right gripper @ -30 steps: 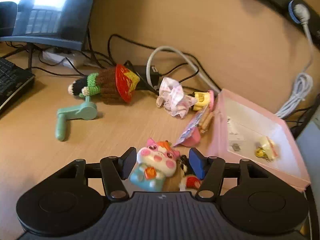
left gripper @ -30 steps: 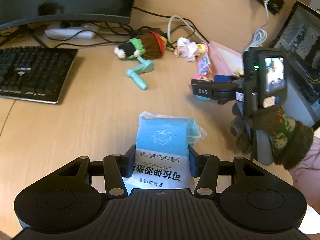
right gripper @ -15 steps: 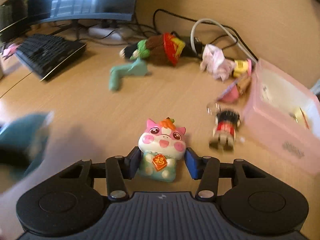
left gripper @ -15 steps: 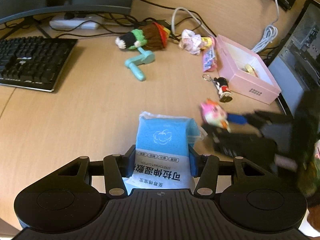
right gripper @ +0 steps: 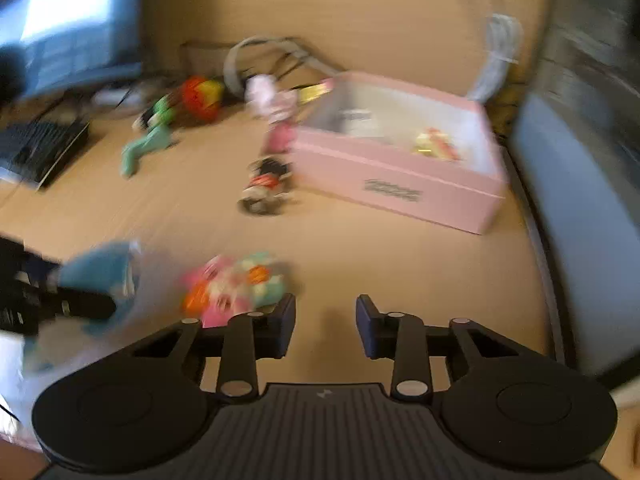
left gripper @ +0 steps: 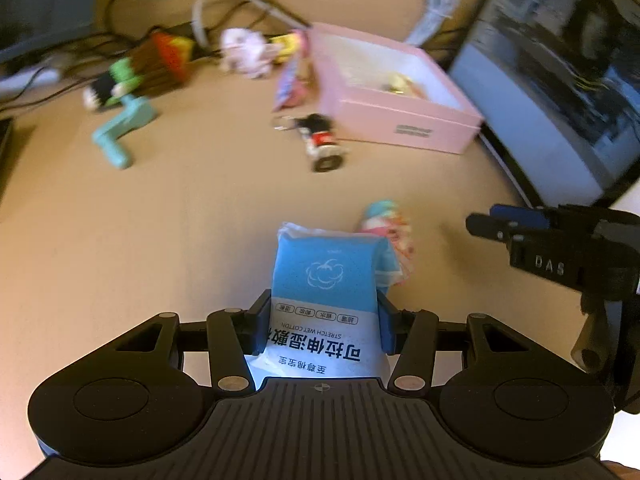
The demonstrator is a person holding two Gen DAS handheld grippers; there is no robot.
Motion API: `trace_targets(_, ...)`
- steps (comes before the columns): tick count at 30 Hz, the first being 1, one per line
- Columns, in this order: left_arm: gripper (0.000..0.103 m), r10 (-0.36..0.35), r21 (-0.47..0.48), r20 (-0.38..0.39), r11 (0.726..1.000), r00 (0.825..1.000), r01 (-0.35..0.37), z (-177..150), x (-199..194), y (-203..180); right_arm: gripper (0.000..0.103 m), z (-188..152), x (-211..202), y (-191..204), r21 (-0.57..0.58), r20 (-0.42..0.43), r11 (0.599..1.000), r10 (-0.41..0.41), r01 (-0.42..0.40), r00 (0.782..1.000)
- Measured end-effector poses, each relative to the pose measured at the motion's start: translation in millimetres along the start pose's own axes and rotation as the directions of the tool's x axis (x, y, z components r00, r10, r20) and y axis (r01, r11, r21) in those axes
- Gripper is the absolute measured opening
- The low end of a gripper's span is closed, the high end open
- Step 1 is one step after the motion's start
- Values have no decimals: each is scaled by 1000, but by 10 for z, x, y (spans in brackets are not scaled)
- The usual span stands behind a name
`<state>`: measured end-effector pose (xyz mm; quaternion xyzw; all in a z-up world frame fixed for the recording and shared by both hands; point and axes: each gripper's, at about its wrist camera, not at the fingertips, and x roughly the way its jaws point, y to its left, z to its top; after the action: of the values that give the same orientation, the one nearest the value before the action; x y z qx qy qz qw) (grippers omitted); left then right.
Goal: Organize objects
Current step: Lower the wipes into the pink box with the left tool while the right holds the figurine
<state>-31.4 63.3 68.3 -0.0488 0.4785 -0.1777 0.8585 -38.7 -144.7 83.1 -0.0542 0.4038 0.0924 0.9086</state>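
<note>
My left gripper [left gripper: 323,320] is shut on a blue and white wet-wipe pack [left gripper: 326,280], held above the desk. The pack also shows blurred in the right wrist view [right gripper: 100,276]. My right gripper [right gripper: 325,322] is open and empty; it shows at the right of the left wrist view [left gripper: 508,220]. The pink pig toy [right gripper: 236,284] lies on the desk just left of the right gripper, behind the pack in the left wrist view [left gripper: 390,226]. A pink open box [left gripper: 404,114] [right gripper: 396,188] stands at the back right.
A small keychain figure [left gripper: 322,144] lies in front of the box. A knitted doll [left gripper: 140,76], a teal handle [left gripper: 120,136], a crumpled wrapper [left gripper: 246,54] and cables lie at the back. A keyboard [right gripper: 36,148] is at the left, a computer case [left gripper: 560,92] at the right.
My right gripper has opened and let go of the pig toy, which now lies on the desk beside the pack. Both grippers have swung to the right, toward the pink box.
</note>
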Motion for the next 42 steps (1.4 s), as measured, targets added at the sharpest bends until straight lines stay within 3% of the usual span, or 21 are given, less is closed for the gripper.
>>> trace_targets(5, 55, -7, -20, 2, 1000, 1000, 7, -8, 34, -17, 28, -87, -57, -89, 4, 26, 999, -39, 39, 999)
trace_targets(12, 55, 33, -58, 8, 998, 999, -32, -24, -62, 152, 29, -117, -155, 36, -9, 69, 1000, 1, 0, 998)
trace_targets(14, 55, 40, -65, 15, 997, 999, -39, -44, -116, 192, 44, -84, -132, 129, -7, 75, 999, 39, -39, 996)
trace_targets(16, 55, 50, -66, 24, 997, 998, -48, -80, -185, 238, 78, -46, -71, 244, -2, 84, 997, 71, -71, 994)
trace_targets(18, 55, 69, -69, 31, 995, 997, -67, -145, -274, 310, 83, -5, 27, 392, -24, 77, 994, 108, -106, 991)
trace_targets(26, 55, 145, -110, 49, 984, 988, -139, -307, -575, 644, 83, 59, 538, 744, -68, -13, 992, 106, -107, 994)
trace_targets(28, 55, 140, -87, 55, 987, 989, -135, -297, -578, 631, 71, 58, 565, 756, -74, -24, 993, 95, -97, 995)
trace_targets(32, 55, 93, -31, 81, 995, 992, -91, -204, -507, 498, 66, 63, 343, 680, -84, 22, 993, 83, -81, 996)
trace_targets(37, 55, 1, 60, 166, 998, 986, -11, 210, -417, 215, 66, 46, -84, 434, -65, 102, 997, 50, -43, 994)
trace_targets(42, 55, -55, 195, 296, 981, 954, -4, 993, -284, -194, 67, -12, -367, 167, -21, 158, 1000, 2, 2, 987)
